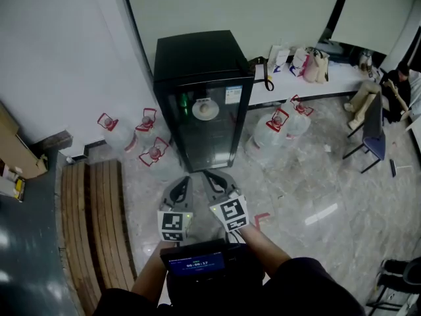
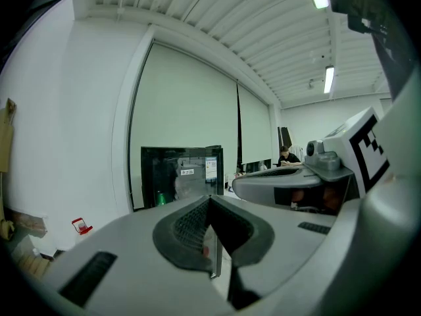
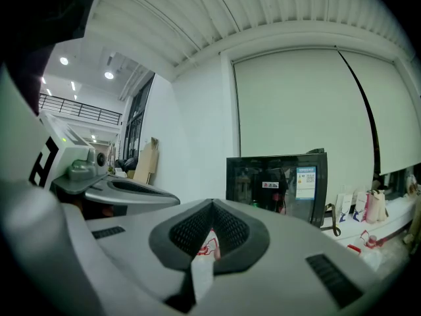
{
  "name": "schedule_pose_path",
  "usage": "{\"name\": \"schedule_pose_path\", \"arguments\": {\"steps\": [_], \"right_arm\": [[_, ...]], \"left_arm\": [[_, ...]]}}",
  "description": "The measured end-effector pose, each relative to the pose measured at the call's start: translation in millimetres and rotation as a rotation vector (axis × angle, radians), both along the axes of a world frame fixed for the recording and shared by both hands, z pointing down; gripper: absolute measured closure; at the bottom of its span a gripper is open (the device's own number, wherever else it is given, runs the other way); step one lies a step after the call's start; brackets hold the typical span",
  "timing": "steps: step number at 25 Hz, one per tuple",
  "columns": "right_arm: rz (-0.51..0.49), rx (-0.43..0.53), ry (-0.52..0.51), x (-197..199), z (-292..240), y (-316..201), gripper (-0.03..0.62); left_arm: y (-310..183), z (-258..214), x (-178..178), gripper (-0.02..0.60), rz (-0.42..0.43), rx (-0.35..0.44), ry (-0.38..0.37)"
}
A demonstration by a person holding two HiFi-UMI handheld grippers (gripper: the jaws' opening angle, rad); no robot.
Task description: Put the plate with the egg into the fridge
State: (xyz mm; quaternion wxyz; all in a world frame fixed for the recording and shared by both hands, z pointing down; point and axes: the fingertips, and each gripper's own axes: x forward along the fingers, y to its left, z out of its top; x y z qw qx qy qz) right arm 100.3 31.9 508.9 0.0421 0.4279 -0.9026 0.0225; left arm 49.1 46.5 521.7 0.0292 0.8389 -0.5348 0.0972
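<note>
— Checking in: what are your two grippers doing?

— I hold them low and side by side, facing the fridge (image 1: pixel 200 78) but well short of it. My left gripper (image 1: pixel 185 180) has its jaws pressed together with nothing between them. My right gripper (image 1: pixel 210 175) is closed and empty too.

— Where is the plate?

— I see the plate (image 1: pixel 197 111) inside the fridge, on the upper shelf behind the glass door (image 1: pixel 210 133), about midway along it. A pale lump, the egg (image 1: pixel 205 105), sits on it. The door looks closed. A green bottle (image 1: pixel 185 102) stands at that shelf's left edge.

— Other containers?

— Water jugs (image 1: pixel 154 153) with red handles stand on the floor (image 1: pixel 316 176) on both sides of the fridge. I cannot tell how full they are. Bags (image 1: pixel 309 64) stand on the table (image 1: pixel 342 78) to the right, and I cannot see what they hold.
</note>
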Motion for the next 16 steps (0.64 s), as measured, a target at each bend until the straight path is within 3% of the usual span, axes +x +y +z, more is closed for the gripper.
{"name": "schedule_pose_path", "arguments": {"steps": [16], "right_arm": [[-0.078,0.05,-0.013,-16,-16,-18,0.585]], "left_arm": [[-19,-25,-10,0.572,-0.006,0.046,0.044]]}}
